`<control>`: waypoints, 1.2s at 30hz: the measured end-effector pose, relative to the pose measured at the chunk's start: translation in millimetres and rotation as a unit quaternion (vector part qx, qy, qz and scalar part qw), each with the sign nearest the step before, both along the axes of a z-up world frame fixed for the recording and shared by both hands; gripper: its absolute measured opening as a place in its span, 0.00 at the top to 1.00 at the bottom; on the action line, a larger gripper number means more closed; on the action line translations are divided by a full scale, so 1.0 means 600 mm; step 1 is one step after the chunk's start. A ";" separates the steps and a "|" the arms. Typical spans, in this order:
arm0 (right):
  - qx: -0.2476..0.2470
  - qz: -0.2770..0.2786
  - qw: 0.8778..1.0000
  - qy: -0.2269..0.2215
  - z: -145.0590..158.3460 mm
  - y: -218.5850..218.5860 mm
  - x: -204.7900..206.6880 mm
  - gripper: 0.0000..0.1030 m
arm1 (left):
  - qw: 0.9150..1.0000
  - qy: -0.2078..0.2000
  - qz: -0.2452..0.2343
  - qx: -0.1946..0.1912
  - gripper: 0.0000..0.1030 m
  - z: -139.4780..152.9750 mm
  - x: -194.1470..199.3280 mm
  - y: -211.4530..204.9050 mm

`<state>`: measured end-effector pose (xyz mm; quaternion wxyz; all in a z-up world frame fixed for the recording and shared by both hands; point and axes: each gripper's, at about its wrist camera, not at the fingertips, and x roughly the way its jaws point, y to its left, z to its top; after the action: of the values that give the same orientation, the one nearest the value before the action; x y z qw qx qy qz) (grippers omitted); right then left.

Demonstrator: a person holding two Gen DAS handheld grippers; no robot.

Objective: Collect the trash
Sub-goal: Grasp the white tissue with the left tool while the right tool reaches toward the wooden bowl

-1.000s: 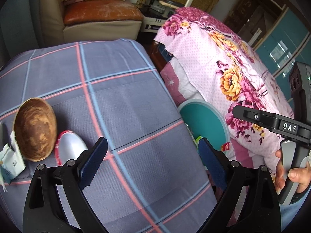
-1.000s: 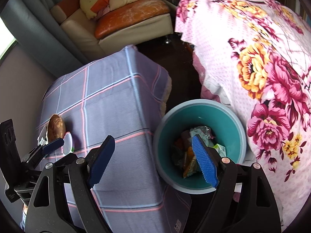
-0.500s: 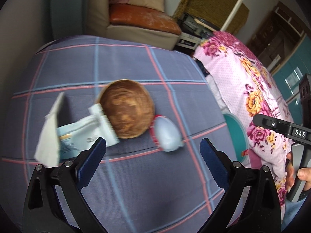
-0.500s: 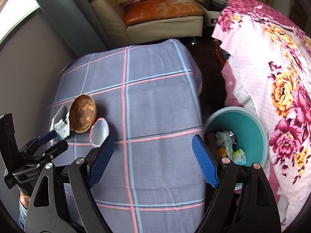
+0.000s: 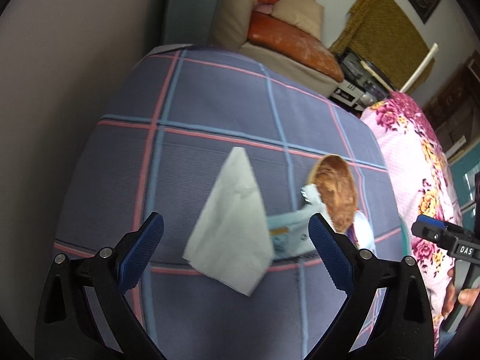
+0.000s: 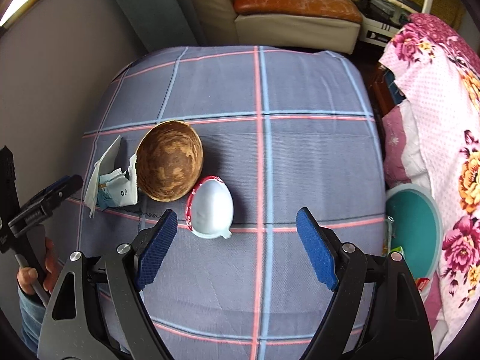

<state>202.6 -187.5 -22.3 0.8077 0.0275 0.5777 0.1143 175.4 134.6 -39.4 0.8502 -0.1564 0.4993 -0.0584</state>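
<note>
I hold my left gripper (image 5: 234, 250) wide and empty above the white napkin (image 5: 232, 225), lined up to pinch it. My right gripper (image 6: 232, 244) gapes empty near the white plastic shell (image 6: 211, 210). The teal bin (image 6: 415, 231) waits at the table's right for drops.

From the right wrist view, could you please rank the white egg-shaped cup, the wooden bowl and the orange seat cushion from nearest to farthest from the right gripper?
Measured from the right gripper:
1. White egg-shaped cup, just ahead of the left finger.
2. Wooden bowl, beyond it, further left.
3. Orange seat cushion, past the table's far edge.
</note>
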 end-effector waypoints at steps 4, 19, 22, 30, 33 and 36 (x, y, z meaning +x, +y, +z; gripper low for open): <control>0.002 0.004 1.000 0.009 -0.023 0.016 0.027 0.25 | 1.000 0.015 -0.001 -0.006 0.06 -0.024 0.026 0.008; 0.019 0.034 0.999 0.028 -0.093 0.060 0.106 0.25 | 0.999 0.038 -0.010 0.023 0.84 -0.068 0.058 0.009; 0.021 0.042 0.998 0.031 -0.103 0.074 0.113 0.26 | 0.999 0.036 0.000 0.028 0.88 -0.070 0.056 0.013; 0.029 0.073 0.996 0.039 -0.132 0.116 0.113 0.84 | 0.999 0.004 0.030 0.033 0.92 -0.037 0.045 0.029; 0.041 0.079 0.996 0.014 -0.109 0.119 0.107 0.93 | 0.999 -0.008 0.032 0.028 0.92 -0.017 0.043 0.026; 0.036 0.081 0.996 -0.013 -0.080 0.117 0.100 0.94 | 0.999 -0.022 0.025 0.026 0.92 0.004 0.040 0.011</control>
<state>262.6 -117.5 -70.2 0.8016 0.0082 0.5633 0.2003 199.7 141.2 -36.7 0.8660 -0.1456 0.4776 -0.0281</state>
